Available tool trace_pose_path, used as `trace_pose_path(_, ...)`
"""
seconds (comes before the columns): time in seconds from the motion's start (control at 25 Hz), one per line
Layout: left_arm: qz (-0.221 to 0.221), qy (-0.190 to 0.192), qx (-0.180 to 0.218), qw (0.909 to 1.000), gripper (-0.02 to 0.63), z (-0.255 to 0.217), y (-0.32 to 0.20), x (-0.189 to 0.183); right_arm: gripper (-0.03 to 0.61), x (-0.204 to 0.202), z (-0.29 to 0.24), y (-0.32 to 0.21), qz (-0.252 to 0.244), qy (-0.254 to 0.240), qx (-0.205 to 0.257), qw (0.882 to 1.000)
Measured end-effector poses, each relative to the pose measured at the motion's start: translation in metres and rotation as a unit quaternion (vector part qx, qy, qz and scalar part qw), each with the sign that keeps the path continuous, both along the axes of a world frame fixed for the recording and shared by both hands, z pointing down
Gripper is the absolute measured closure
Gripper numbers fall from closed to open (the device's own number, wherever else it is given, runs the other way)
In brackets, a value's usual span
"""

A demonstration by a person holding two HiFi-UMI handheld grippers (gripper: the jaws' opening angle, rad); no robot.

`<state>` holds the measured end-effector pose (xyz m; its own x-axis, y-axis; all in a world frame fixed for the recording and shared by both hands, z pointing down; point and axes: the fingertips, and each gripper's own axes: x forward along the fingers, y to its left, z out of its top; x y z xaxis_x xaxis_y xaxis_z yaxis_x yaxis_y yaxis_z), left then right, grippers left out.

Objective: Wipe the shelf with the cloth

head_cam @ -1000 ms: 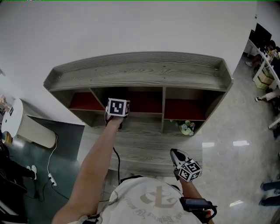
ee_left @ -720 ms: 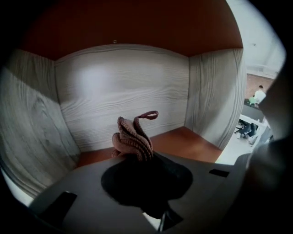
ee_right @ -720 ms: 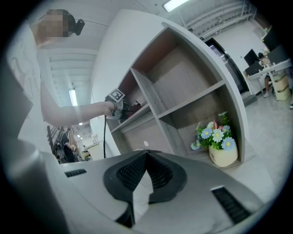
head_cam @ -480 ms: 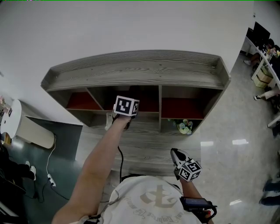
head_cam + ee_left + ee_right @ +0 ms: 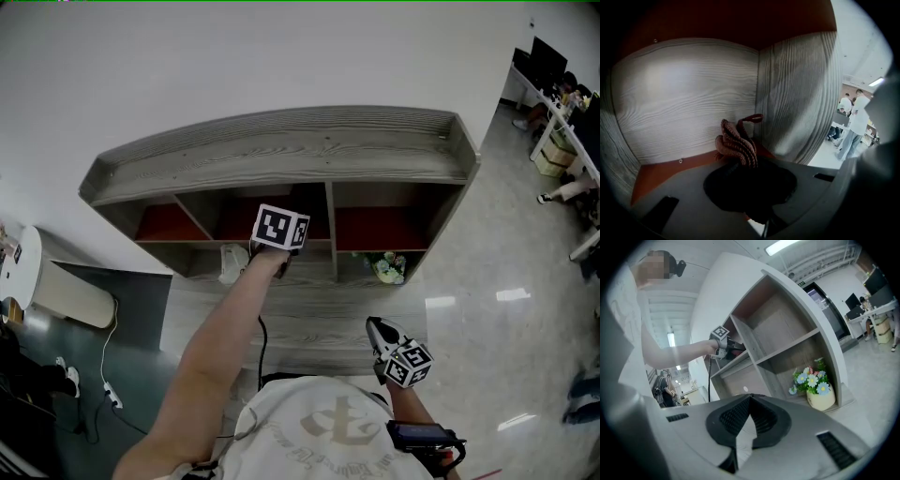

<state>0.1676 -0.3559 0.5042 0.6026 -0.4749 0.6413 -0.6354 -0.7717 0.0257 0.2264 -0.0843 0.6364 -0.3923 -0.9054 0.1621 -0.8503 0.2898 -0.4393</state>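
The grey wooden shelf unit [image 5: 281,150] with red-backed compartments stands against the white wall. My left gripper [image 5: 279,234] reaches into the upper middle compartment, its marker cube hiding the jaws in the head view. In the left gripper view this gripper [image 5: 740,161] is shut on a bunched reddish-brown knitted cloth [image 5: 737,143], close to the red shelf board and the right-hand corner of the compartment. My right gripper [image 5: 375,328] hangs low by my body, away from the shelf. Its jaws meet with nothing between them [image 5: 750,401].
A pot of blue and white flowers [image 5: 387,269] [image 5: 815,390] stands in the lower right compartment. A white object [image 5: 230,262] sits in the lower left compartment. A glossy floor lies to the right, a round white table [image 5: 19,258] to the left. People stand in the far background.
My left gripper has slid rightward with the cloth along the upper middle compartment. The right gripper has stayed put.
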Motion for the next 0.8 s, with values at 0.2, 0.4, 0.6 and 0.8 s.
trace_pose_path(0.2,0.023,0.003,-0.001,0.9997,0.549,-0.001,0.01,0.013,0.574,-0.005,0.0,0.002,0.005,0.0,-0.002,1.0)
trace_pose_path(0.4,0.041,0.012,-0.01,0.9991,0.549,-0.001,0.02,0.019,0.574,-0.017,-0.002,0.002,0.007,0.001,-0.005,1.0)
trace_pose_path(0.6,0.058,0.022,-0.011,0.998,0.549,-0.001,0.032,0.022,0.574,-0.021,-0.003,0.008,0.022,0.007,-0.011,1.0)
trace_pose_path(0.8,0.074,0.029,-0.002,0.9969,0.549,-0.002,0.044,0.02,0.574,-0.03,-0.01,0.014,0.038,0.011,-0.013,0.999)
